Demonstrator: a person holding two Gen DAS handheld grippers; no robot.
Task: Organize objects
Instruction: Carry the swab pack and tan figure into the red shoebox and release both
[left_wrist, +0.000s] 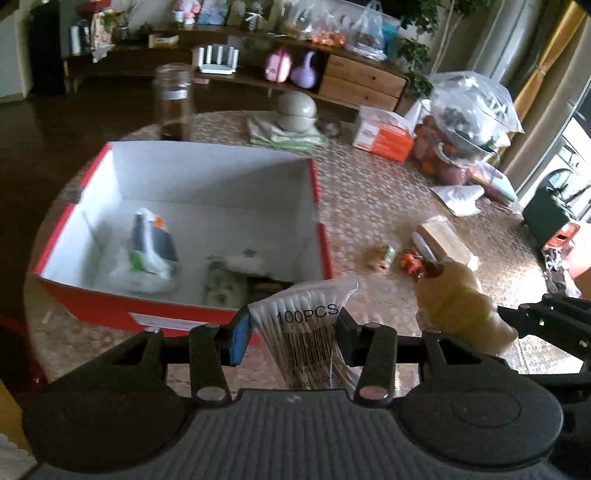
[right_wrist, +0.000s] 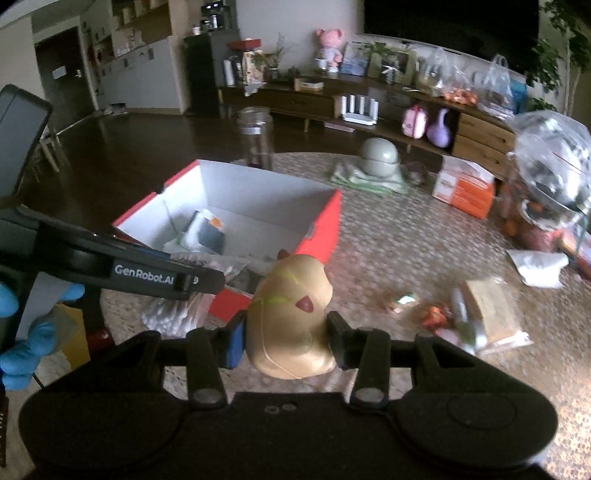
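- The round table (left_wrist: 369, 206) with its patterned cloth carries everything; the loose clutter sits toward its right side, presumably the pile that awaits sorting.
- The red box (left_wrist: 110, 306) with white inside walls stands open near the table's left edge, its open top turned up so that things can be dropped in from above; it looks like the collecting place.
- A white plastic bag holding a dark packet (left_wrist: 147, 254) lies on the box floor, and a pale, blurred item lies just beside it near the front wall, so I judge the sorting partly done.
- A tan animal-shaped squeeze toy (right_wrist: 291, 325) is clamped across its body by the right gripper (right_wrist: 286, 343), held clear of the table just in front of the box's near corner, likely for a drop inside.
- A clear packet of cotton swabs (left_wrist: 306, 332) marked "100PCS" is pinched between the narrow-set fingers of the left gripper (left_wrist: 291, 332), upright, close to the box's front wall.
- The two tools sit side by side, each loaded, so both loads can go in at one pass.
- Small wrapped snacks (left_wrist: 384, 256) and a flat packet remain on the cloth, well apart from the box.
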